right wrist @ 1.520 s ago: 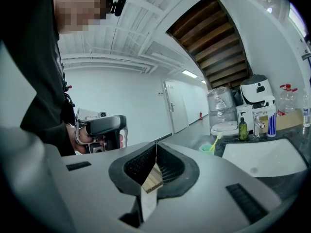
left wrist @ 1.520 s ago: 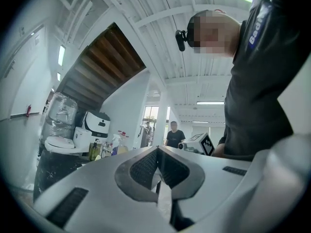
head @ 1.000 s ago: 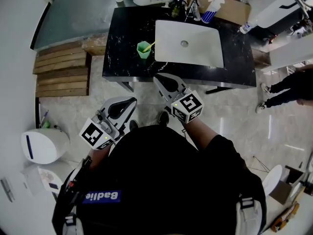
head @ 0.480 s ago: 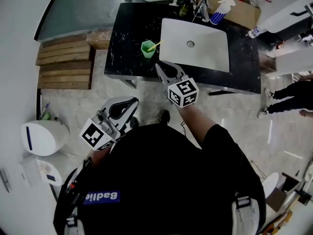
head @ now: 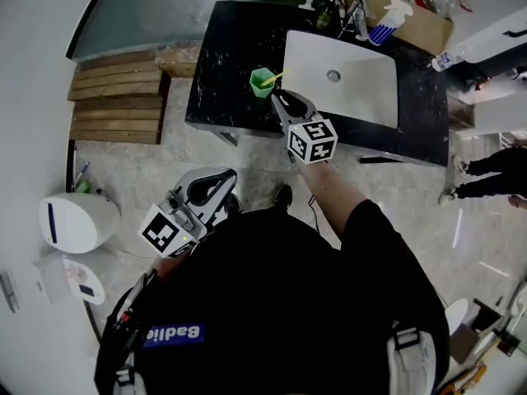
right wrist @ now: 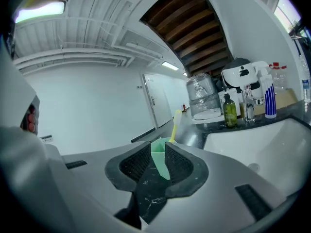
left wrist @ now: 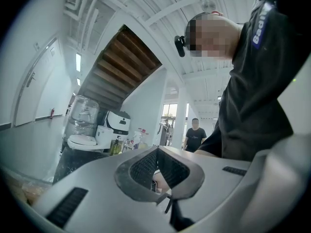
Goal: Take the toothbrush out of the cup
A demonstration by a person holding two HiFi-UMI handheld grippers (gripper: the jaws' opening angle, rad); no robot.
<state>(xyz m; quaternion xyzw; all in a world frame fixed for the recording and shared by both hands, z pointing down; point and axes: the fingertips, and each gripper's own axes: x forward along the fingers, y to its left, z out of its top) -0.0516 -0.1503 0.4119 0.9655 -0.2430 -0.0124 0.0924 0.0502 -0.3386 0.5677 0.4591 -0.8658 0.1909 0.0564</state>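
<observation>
A green cup (head: 263, 81) stands on the black marble counter (head: 222, 64), just left of the white sink. A yellow toothbrush (head: 277, 76) leans out of it toward the sink. My right gripper (head: 281, 97) reaches over the counter's front edge, its tips a short way short of the cup. In the right gripper view the cup (right wrist: 159, 157) and the toothbrush (right wrist: 174, 124) show through the narrow gap of the right gripper (right wrist: 157, 149), which is slightly open and holds nothing. My left gripper (head: 219, 176) hangs low by my body; in its own view the left gripper (left wrist: 157, 152) has its pads together.
A white sink basin (head: 342, 76) fills the counter's right part, with a faucet (head: 360, 19) and a spray bottle (head: 383, 27) behind it. Wooden slats (head: 115, 105) lie on the floor to the left, a white bin (head: 74, 225) nearer. A person (head: 494, 171) stands at the right.
My right gripper has gone forward from in front of the counter to over its edge, close to the cup. The left gripper has stayed by my body.
</observation>
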